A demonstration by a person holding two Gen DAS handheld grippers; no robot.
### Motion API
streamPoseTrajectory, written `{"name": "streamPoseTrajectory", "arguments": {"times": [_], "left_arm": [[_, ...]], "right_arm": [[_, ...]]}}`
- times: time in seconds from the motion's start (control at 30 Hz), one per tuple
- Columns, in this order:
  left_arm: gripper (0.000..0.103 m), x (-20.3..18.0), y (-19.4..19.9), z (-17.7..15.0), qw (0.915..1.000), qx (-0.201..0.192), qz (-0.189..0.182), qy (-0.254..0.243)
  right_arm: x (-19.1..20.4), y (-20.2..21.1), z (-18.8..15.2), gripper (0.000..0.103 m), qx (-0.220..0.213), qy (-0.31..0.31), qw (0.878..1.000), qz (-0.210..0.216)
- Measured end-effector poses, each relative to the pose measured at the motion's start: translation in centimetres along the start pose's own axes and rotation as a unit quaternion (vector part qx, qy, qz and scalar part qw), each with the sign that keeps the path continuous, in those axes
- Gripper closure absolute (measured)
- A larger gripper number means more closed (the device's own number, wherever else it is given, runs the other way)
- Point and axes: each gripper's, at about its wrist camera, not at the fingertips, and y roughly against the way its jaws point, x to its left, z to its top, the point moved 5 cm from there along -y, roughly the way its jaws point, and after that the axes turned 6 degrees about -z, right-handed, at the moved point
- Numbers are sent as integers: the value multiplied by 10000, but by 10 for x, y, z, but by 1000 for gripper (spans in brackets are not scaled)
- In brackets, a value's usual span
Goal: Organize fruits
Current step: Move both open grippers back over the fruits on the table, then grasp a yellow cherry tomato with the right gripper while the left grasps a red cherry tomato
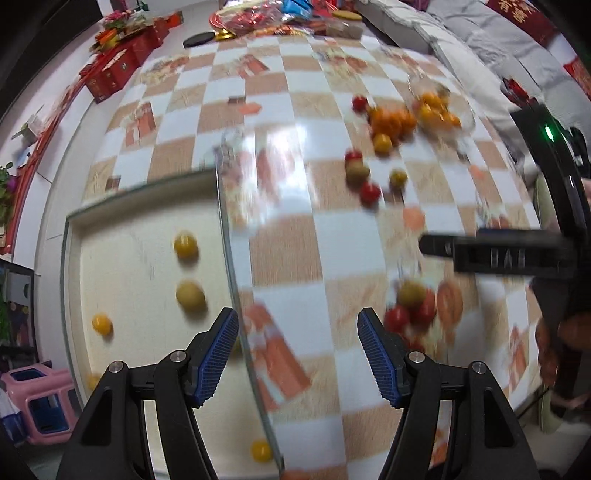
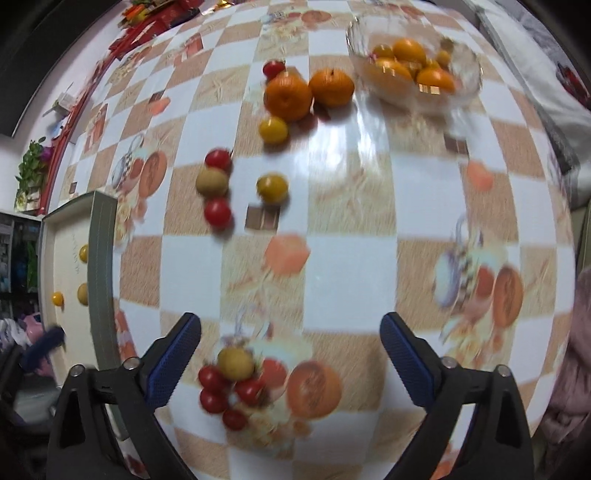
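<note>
My left gripper point(image 1: 297, 321) is open and empty, hanging over the right rim of a pale tray point(image 1: 140, 266). The tray holds several small fruits, among them a yellow one point(image 1: 185, 244) and a green-brown one point(image 1: 190, 295). My right gripper point(image 2: 290, 325) is open above the checked tablecloth, just behind a cluster of cherry tomatoes point(image 2: 212, 400) and a yellowish fruit point(image 2: 234, 363); nothing is between its fingers. Farther back lie two oranges point(image 2: 288, 96), yellow fruits point(image 2: 272, 188) and red tomatoes point(image 2: 218, 211). A glass bowl point(image 2: 354, 40) at the back right holds oranges.
Red boxes point(image 1: 110, 70) line the table's far left edge. Snack packets point(image 1: 266, 18) lie at the far end, and a grey quilted cover point(image 1: 480, 40) lies to the right. A pink stool point(image 1: 40, 402) stands on the floor. The other hand-held tool's black bar point(image 1: 509, 256) juts in from the right.
</note>
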Motion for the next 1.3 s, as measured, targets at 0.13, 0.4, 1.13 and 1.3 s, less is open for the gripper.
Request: {"name": "streamPoseTrajectory", "arguments": {"times": [0.13, 0.4, 1.13, 1.3], "left_arm": [[35, 3, -13, 28, 9999, -91, 112, 15], [35, 8, -54, 66, 9999, 63, 141, -8], [35, -26, -86, 76, 9995, 243, -114, -191], [35, -44, -97, 80, 9991, 292, -182, -233]], "right_arm": [[-8, -2, 15, 30, -58, 150, 9999, -32], [11, -24, 39, 42, -168, 717, 9972, 110], [-9, -22, 59, 79, -528, 757, 9956, 168], [-37, -18, 54, 79, -503, 416, 9976, 209]]}}
